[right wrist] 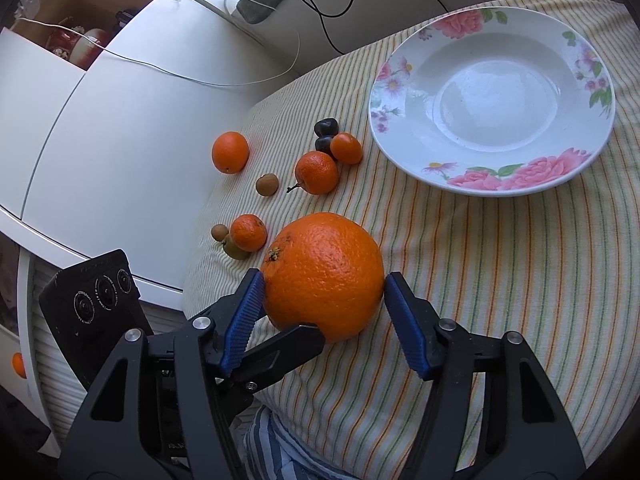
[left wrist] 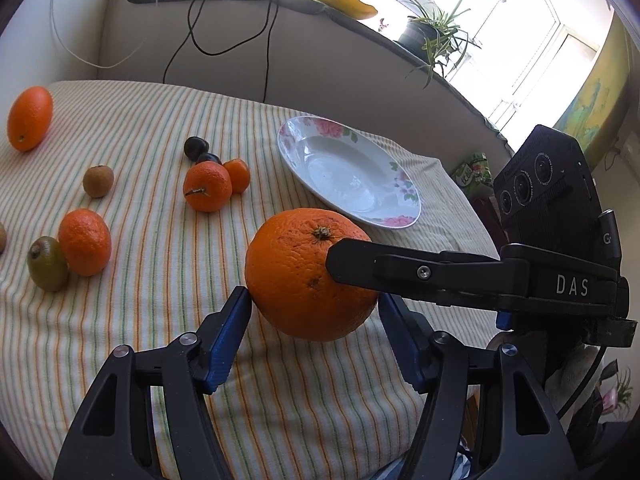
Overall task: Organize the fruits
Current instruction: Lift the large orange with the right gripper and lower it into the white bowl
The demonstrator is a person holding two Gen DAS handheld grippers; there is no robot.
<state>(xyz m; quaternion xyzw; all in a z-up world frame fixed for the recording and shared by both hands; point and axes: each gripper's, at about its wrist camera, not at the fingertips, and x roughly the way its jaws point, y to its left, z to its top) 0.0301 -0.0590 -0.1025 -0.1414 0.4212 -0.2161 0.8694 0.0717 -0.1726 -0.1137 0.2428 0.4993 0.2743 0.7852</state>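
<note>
A large orange (left wrist: 296, 256) sits between the blue pads of my left gripper (left wrist: 312, 302), and both pads press its sides. My right gripper (right wrist: 324, 280) clamps the same orange (right wrist: 320, 264) from the other direction, pads touching left and right. One black right finger (left wrist: 400, 272) crosses the orange's front in the left wrist view; a left finger (right wrist: 288, 346) reaches under it in the right wrist view. A white flowered plate (right wrist: 400, 60) lies empty beyond, on the striped cloth (right wrist: 500, 260). Whether the orange rests on the cloth or hangs just above it is unclear.
Loose fruit lies left of the plate: an orange (left wrist: 30, 118), tangerines (left wrist: 208, 186) (left wrist: 84, 242), kiwis (left wrist: 47, 264) (left wrist: 98, 181) and dark plums (left wrist: 196, 148). A wall with hanging cables (left wrist: 224, 32) and a sill with a potted plant (left wrist: 436, 32) back the table. A white cabinet (right wrist: 100, 140) stands at its left.
</note>
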